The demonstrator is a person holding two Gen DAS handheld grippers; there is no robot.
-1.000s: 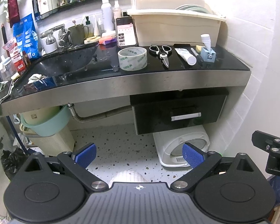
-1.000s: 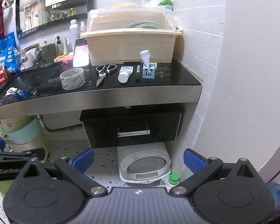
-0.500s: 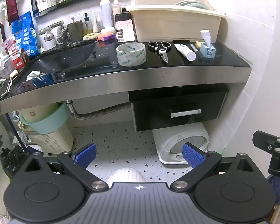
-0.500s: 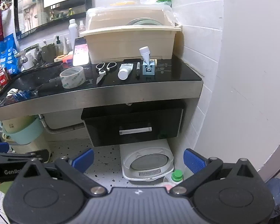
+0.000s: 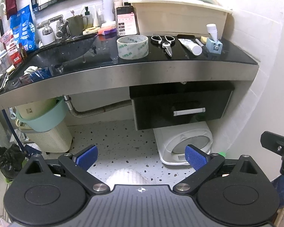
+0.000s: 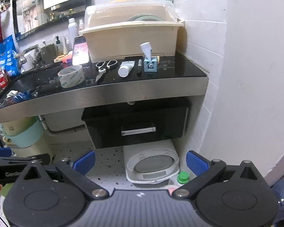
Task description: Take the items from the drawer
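A black drawer (image 5: 179,107) with a silver handle (image 5: 189,111) hangs shut under the counter; it also shows in the right wrist view (image 6: 138,124). On the counter lie a tape roll (image 5: 132,46), scissors (image 5: 163,41), a white tube (image 5: 191,45), a pen (image 5: 201,45) and a blue block with a white nozzle (image 5: 214,44). My left gripper (image 5: 141,157) is open and empty, well back from the drawer above the floor. My right gripper (image 6: 140,160) is open and empty, also back from the drawer.
A white scale-like device (image 5: 185,143) sits on the floor under the drawer. A green basin on a cream basket (image 5: 45,124) stands left. A cream dish rack (image 6: 130,37), a phone (image 5: 126,20) and a sink (image 5: 66,51) are on the counter. The wall is at right.
Both grippers have drifted slightly back and up from the counter; the view has shifted a little. Nothing was grasped or opened.
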